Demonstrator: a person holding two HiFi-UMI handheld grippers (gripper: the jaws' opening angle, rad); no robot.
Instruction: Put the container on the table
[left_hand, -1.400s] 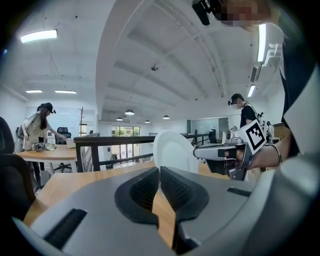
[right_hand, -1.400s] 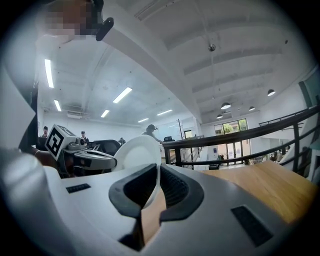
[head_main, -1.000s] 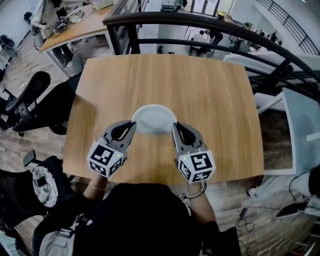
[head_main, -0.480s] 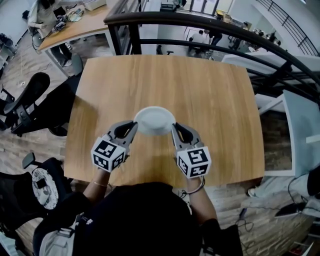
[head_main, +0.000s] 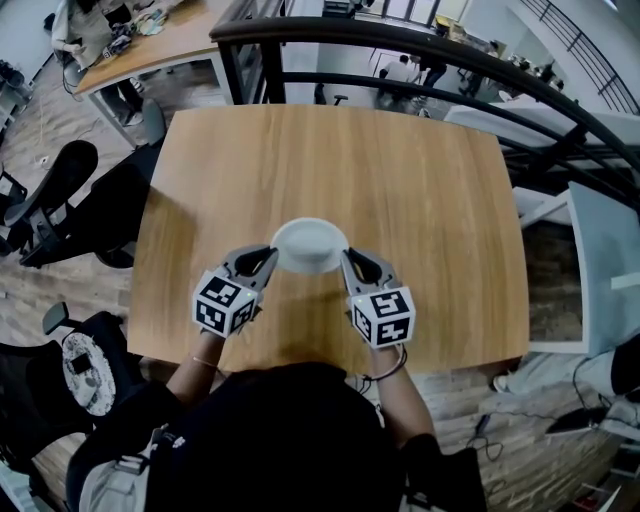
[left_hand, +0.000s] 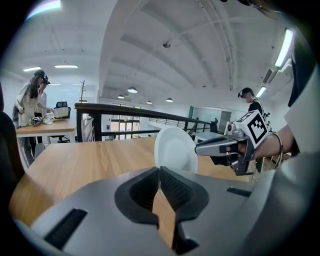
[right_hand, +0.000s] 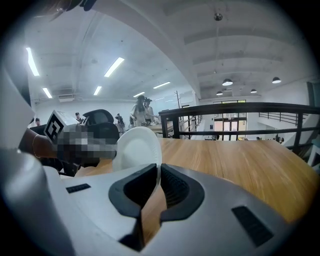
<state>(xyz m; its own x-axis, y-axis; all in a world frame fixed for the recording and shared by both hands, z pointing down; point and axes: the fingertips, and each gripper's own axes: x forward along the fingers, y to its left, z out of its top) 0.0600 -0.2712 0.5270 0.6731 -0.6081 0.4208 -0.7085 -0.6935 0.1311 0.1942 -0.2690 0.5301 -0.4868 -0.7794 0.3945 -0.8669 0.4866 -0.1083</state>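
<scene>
Container easing toward the person, tongs drawing in

In the head view the white container (head_main: 310, 245) is sliding a little toward the near edge of the bench (head_main: 430, 180) and is showing smaller than a second ago. The left tongs (head_main: 268, 256) and right tongs (head_main: 349, 258) are travelling with it. The left marker cube (head_main: 225, 303) is shifting right and the right marker cube (head_main: 381, 316) left, so both are coming closer together and farther from the bench's near edge.

We can read no words, numbers or brands; the left cube (head_main: 224, 303) and right cube (head_main: 383, 316) bear only square marker patterns.
</scene>
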